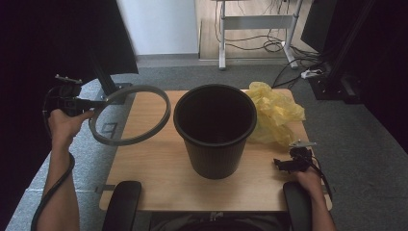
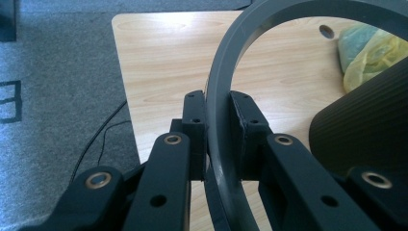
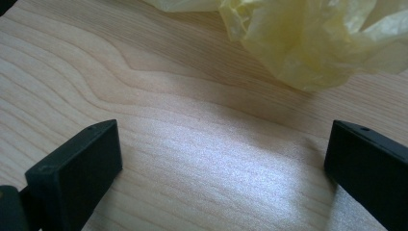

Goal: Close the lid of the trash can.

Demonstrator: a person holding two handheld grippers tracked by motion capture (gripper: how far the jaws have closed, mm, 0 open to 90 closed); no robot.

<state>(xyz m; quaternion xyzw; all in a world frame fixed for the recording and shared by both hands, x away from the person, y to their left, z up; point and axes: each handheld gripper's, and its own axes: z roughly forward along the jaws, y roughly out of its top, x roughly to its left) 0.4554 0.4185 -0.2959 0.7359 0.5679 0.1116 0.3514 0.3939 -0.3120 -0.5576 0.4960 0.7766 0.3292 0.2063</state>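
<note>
A grey plastic ring (image 1: pixel 139 114) hangs in the air over the table's left edge, tilted, held at its left rim. My left gripper (image 1: pixel 91 105) is shut on that ring (image 2: pixel 226 96), the rim pinched between both pads. A black ribbed bin (image 1: pixel 214 127) stands upright and empty at the middle of the wooden table (image 1: pixel 154 163). A crumpled yellow plastic bag (image 1: pixel 275 113) lies behind the bin to its right. My right gripper (image 1: pixel 281 165) rests low at the table's right front, jaws wide open over bare wood, the yellow bag (image 3: pixel 317 38) ahead of it.
The bin's dark wall (image 2: pixel 365 130) rises to the right of the held ring. Grey carpet (image 1: pixel 337 144) surrounds the table. A black stand (image 1: pixel 106 77) rises at the far left corner, a white desk frame (image 1: pixel 255 24) stands behind, and two black pads (image 1: pixel 122 204) sit at the front edge.
</note>
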